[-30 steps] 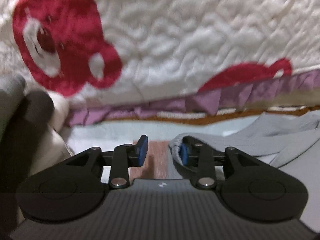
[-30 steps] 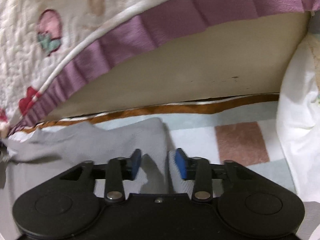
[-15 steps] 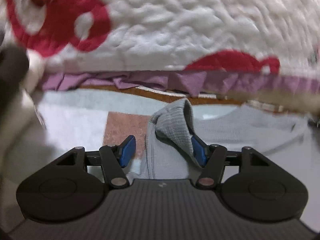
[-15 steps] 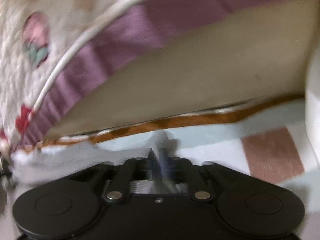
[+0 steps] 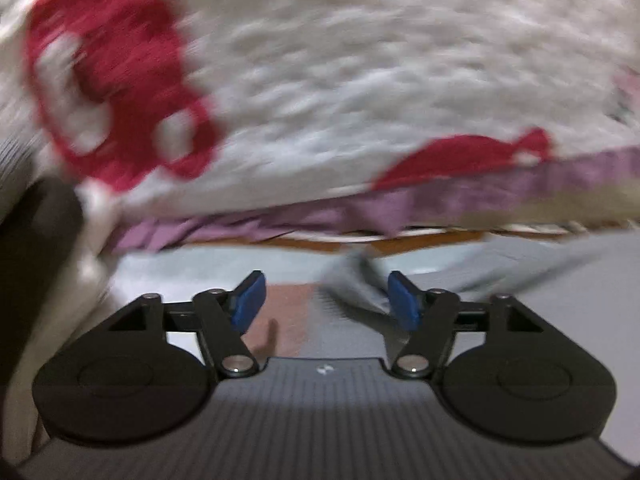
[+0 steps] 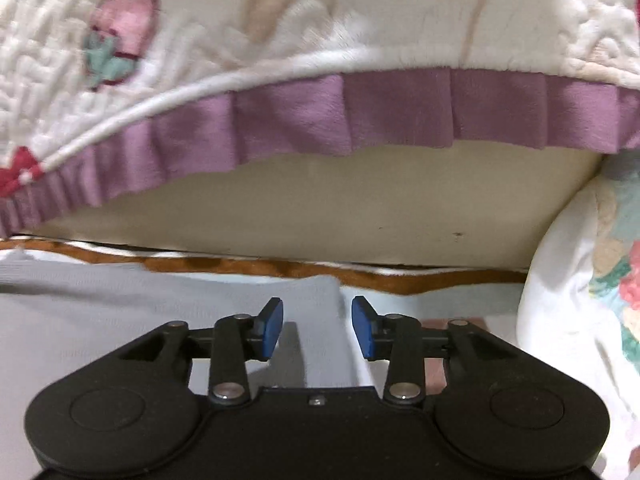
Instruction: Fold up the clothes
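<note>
A grey knit garment (image 6: 168, 312) lies spread on a pale checked bed cover (image 6: 432, 300) with a brick-red square, its far edge running close to an orange-brown trim along the bedding's border. In the right wrist view, the right gripper (image 6: 317, 328) hovers low over the garment's right edge, its blue-padded fingers (image 6: 270, 330) set moderately apart and holding nothing; the cloth's edge passes beneath the gap between them. Beyond it, a cream quilt (image 6: 360, 12) with a pleated purple ruffle (image 6: 400, 108) and a strawberry motif hangs over a plain beige panel (image 6: 320, 216), while a white floral-print pillow (image 6: 580, 300) fills the right side. In the blurred left wrist view, the left gripper (image 5: 326, 300) has its fingers spread wide and empty, with a rumpled fold of the grey garment (image 5: 356, 284) rising just inside the right-hand finger (image 5: 404, 300); whether cloth and pad touch cannot be told through the blur. The same quilt (image 5: 360, 80), here showing red bear shapes, looms across the far background above its purple ruffle, and a dark, indistinct mass occupies the near left edge.
</note>
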A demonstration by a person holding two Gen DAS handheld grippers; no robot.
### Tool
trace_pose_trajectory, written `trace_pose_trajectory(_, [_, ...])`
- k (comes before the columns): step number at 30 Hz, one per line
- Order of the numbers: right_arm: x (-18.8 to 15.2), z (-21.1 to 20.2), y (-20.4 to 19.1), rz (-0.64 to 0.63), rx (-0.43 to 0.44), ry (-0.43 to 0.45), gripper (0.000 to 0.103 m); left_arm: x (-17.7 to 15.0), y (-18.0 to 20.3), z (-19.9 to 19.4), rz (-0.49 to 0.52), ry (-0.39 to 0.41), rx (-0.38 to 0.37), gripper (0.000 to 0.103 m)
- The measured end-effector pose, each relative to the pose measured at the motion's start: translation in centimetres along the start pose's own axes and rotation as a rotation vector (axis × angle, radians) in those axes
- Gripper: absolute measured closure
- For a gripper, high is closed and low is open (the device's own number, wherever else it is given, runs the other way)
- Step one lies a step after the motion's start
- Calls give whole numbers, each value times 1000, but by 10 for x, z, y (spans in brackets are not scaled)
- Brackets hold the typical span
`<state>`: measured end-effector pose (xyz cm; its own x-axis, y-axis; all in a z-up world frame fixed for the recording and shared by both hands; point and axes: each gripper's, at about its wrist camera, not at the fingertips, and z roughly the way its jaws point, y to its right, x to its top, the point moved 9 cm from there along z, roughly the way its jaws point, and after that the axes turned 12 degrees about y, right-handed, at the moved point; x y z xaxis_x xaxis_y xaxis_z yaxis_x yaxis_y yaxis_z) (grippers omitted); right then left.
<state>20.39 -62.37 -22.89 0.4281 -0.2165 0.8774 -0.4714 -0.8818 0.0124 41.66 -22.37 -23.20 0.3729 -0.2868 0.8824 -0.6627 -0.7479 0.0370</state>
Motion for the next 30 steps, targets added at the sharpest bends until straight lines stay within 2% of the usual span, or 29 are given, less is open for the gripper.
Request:
trace_pose_trajectory(2, [0,-11,-8,25,63,19,59,-8,16,16,30,-117,-100,30])
trace_pose_trajectory(5, [-7,-22,-23,28,126,-2,59,-8,19,35,-3,-168,-87,33])
trace_pose_trajectory(9, [-20,-28,-45,13,182,-55,56,-1,3,58,-7,-158,54,32])
trace_pose_trajectory(12, [-32,-23,-52,-10,194,-94,51,13,-12,60,30,-90,196,34])
trace_pose_trajectory(14, [-40,-17,-53,-33,187,-121,50,26,-15,51,15,-26,218,35])
trace_pose_trajectory(17, [-45,-10,-50,-43,182,-125,45,35,-4,28,-29,20,126,33])
trace_pose_trajectory(20, [-45,-10,-46,-17,179,-112,45,22,17,0,8,-11,43,32])
trace_pose_trajectory(23, [-46,-17,-43,-3,144,-113,45,-7,35,-32,66,-64,-18,32])
trace_pose_trajectory(26, [-45,-51,-45,-4,122,-78,44,-41,50,-66,153,-108,-65,32])
trace_pose_trajectory(28, [-54,-84,-46,-19,137,-51,44,-64,59,-88,211,-138,-97,32])
trace_pose_trajectory(30, [-66,-118,-36,-6,117,-48,44,-86,69,-110,268,-167,-129,32])
